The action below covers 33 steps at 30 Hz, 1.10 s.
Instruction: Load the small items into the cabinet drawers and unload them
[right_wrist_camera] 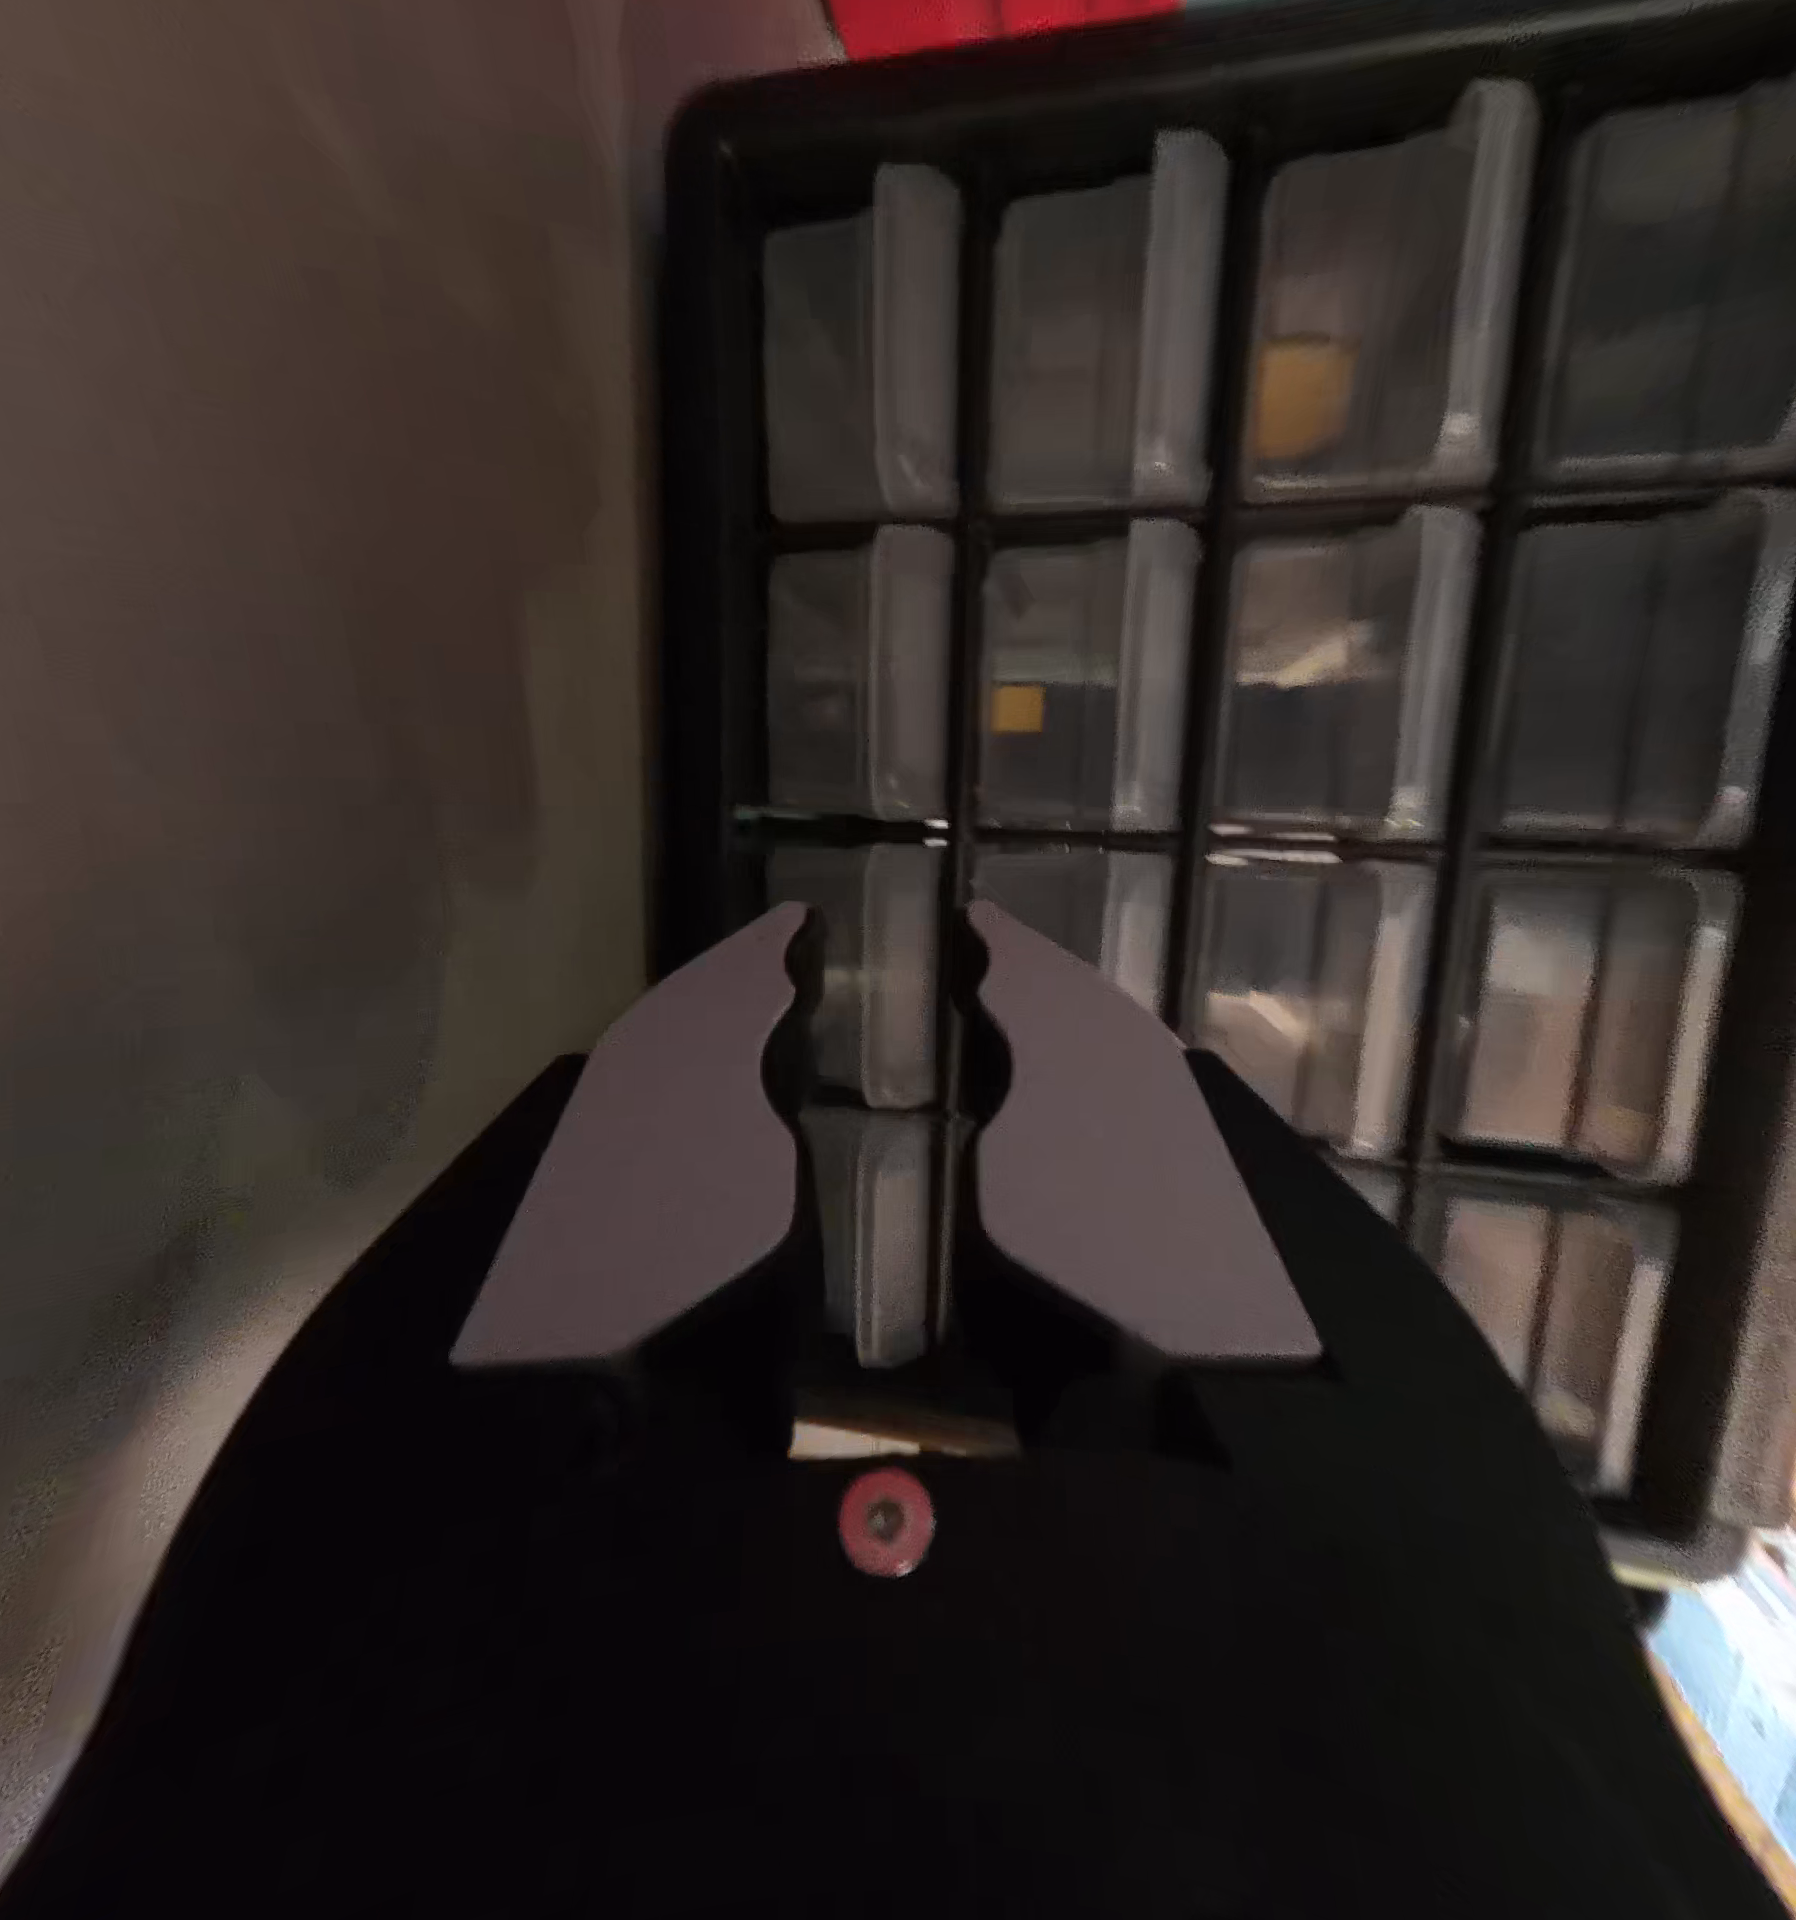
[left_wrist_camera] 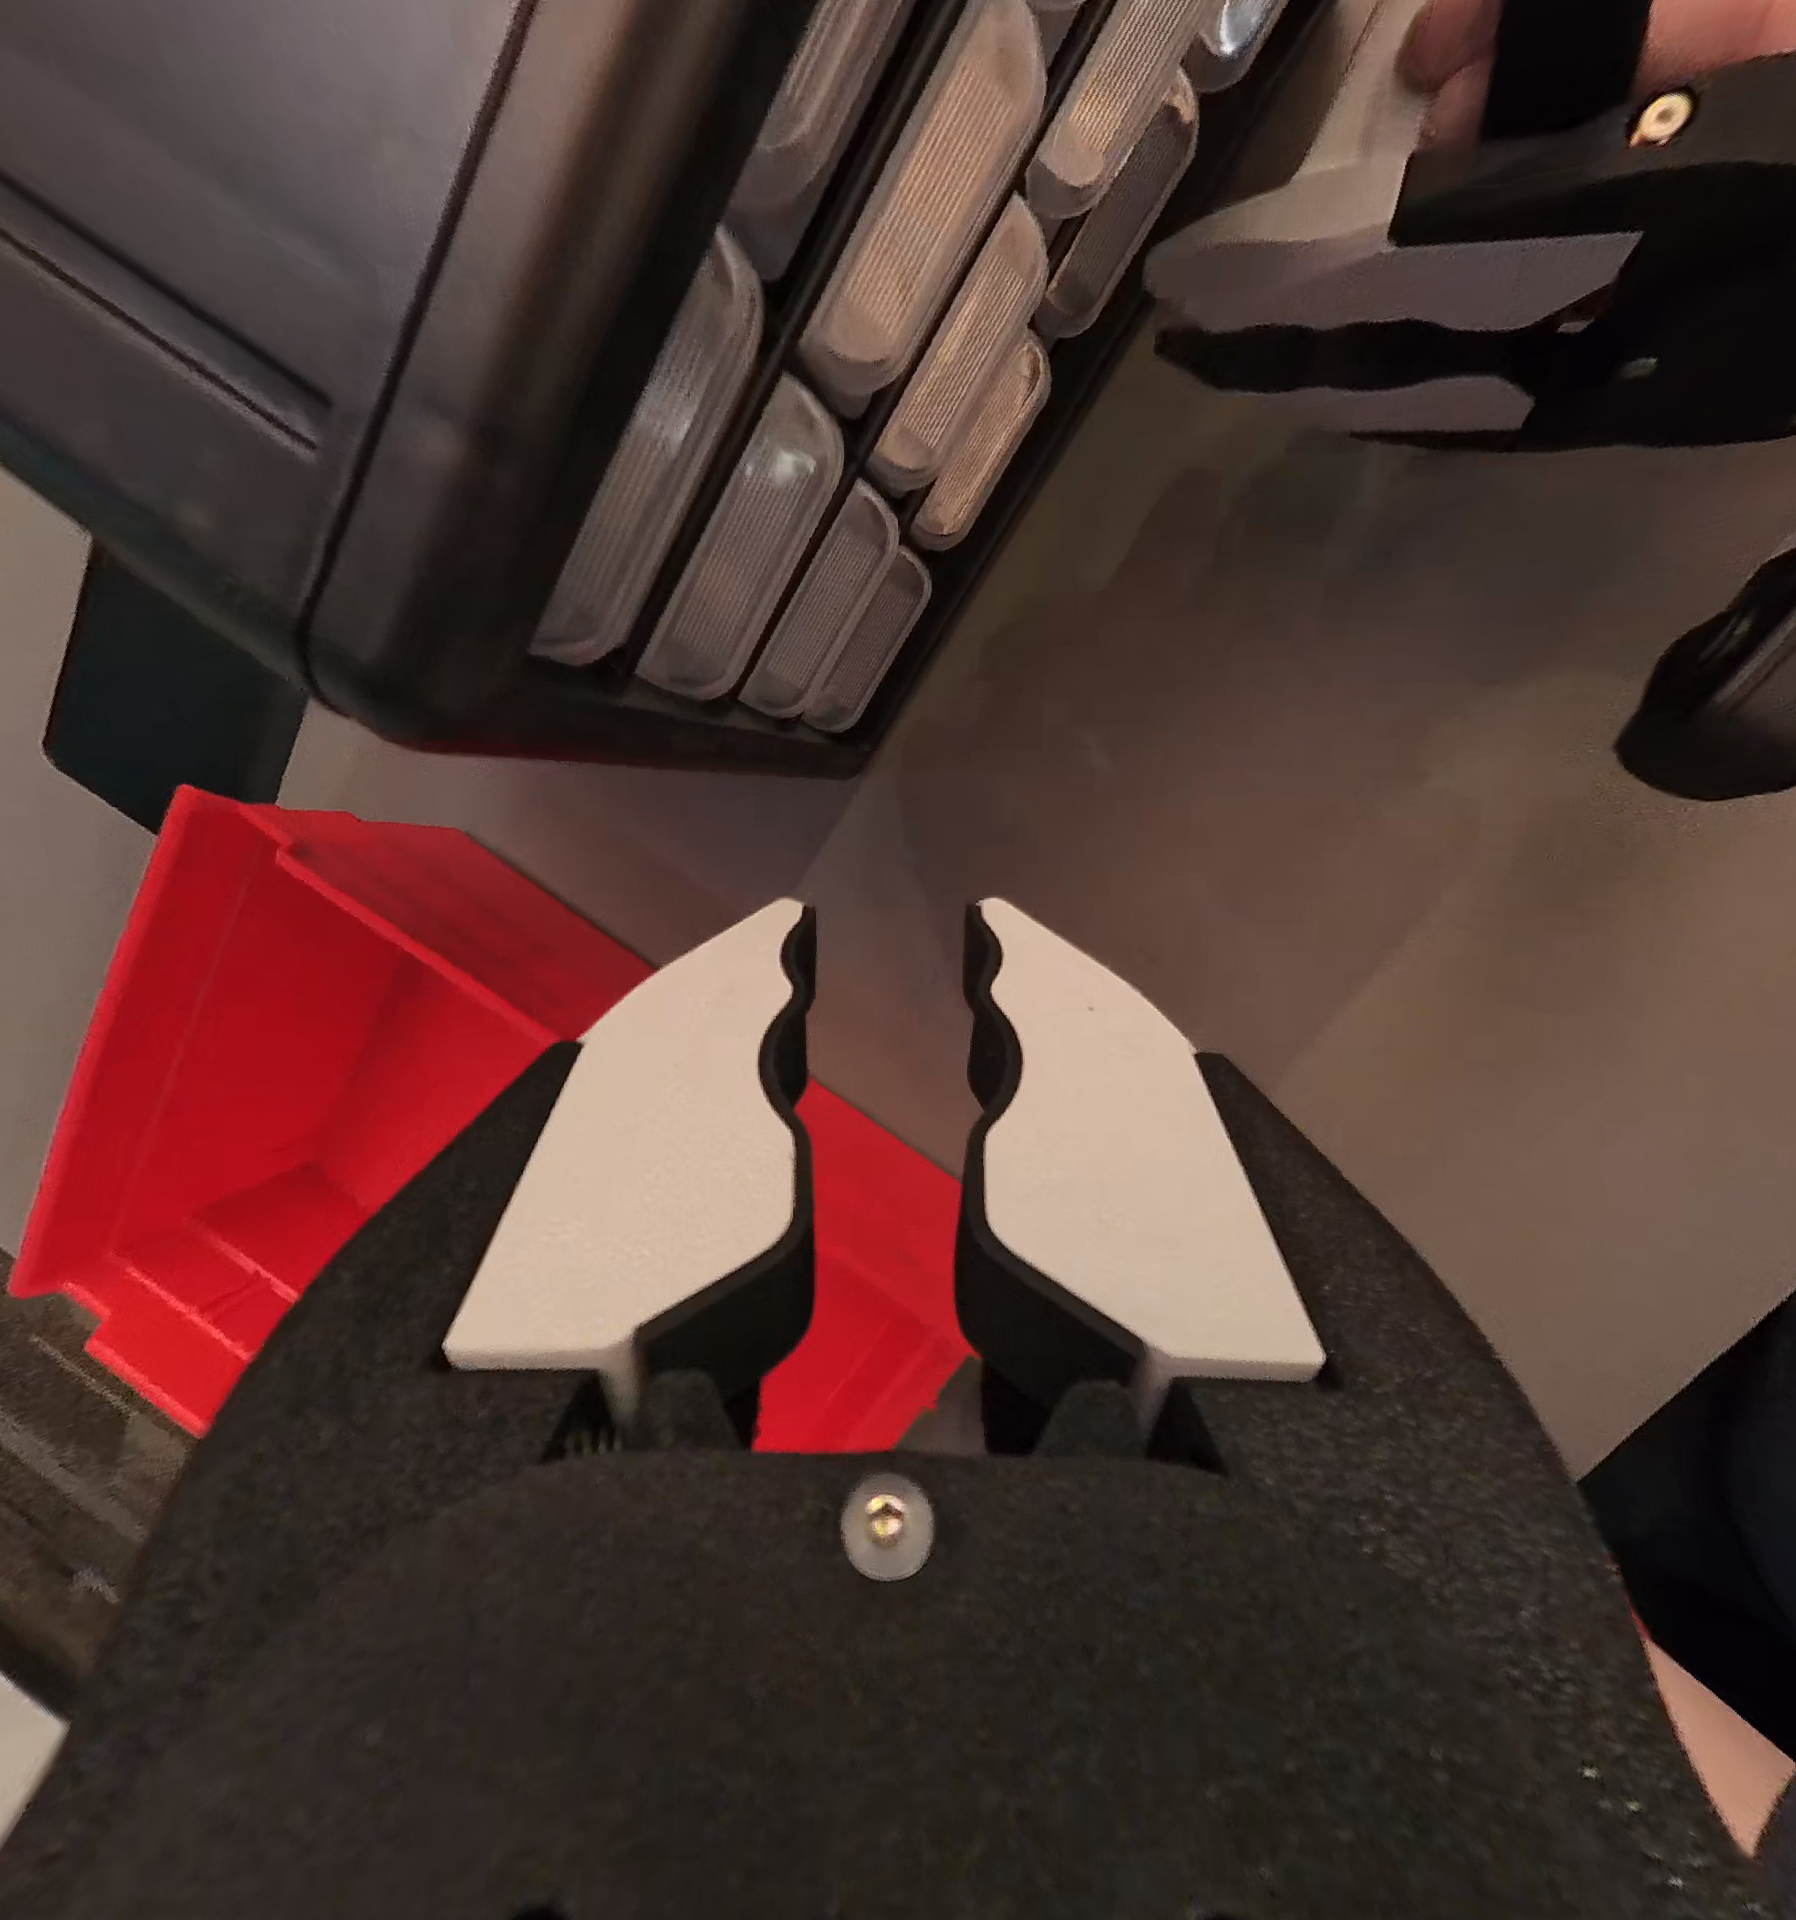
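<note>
The right gripper (right_wrist_camera: 889, 914), jaws parted and empty, nears the black cabinet's (right_wrist_camera: 707, 499) translucent plastic drawer (right_wrist_camera: 863, 977), needing a pinch on its handle; left gripper (left_wrist_camera: 889, 914) parted, idle.

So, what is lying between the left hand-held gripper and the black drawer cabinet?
Only bare grey table: nothing lies between the left hand-held gripper and the drawer cabinet, as the left wrist view shows.

Pale grey-beige tabletop (left_wrist_camera: 1289, 831), smooth and matte, fills most of the left wrist view. Dark speckled floor, possibly carpet (left_wrist_camera: 32, 1371), shows past its edge at lower left. Right wrist view: plain, dim wall or surface (right_wrist_camera: 281, 623) at left, soft shadows across it. Bright, blurred, multicoloured clutter (right_wrist_camera: 1787, 1621) at lower right; cannot tell what it is.
</note>
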Each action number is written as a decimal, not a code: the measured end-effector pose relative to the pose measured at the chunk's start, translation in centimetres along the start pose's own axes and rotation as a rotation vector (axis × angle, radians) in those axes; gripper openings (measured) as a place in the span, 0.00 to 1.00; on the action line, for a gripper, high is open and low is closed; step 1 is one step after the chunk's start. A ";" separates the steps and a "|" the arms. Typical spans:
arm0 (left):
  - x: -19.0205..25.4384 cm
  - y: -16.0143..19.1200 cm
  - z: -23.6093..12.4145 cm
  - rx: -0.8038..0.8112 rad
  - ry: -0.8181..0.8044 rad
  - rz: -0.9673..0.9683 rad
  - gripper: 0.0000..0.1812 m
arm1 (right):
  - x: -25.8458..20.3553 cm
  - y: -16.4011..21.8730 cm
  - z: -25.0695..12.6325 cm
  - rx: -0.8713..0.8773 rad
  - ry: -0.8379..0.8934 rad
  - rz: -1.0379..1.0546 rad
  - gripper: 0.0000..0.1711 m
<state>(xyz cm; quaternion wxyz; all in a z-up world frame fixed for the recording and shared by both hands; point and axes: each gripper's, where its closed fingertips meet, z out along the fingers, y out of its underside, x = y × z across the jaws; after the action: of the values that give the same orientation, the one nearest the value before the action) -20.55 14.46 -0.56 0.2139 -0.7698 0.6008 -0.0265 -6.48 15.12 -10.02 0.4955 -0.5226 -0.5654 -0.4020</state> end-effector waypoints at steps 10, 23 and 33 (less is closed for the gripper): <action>-1.8 3.9 -2.9 0.019 -0.059 -0.150 0.15 | 0.3 1.6 1.7 -0.086 0.115 -0.142 0.08; -4.1 9.1 -1.4 -0.045 -0.042 -0.369 0.14 | 0.1 1.2 0.4 -0.086 0.138 -0.122 0.06; -8.4 19.6 4.0 -0.240 -0.025 -0.673 0.16 | -0.7 -0.4 -3.5 -0.075 0.116 -0.105 0.07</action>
<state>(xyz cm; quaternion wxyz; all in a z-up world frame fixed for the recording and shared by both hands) -39.55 19.92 -9.47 0.1087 -0.9445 0.3097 -0.0152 -6.41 11.57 -10.04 0.4857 -0.4863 -0.5468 -0.4781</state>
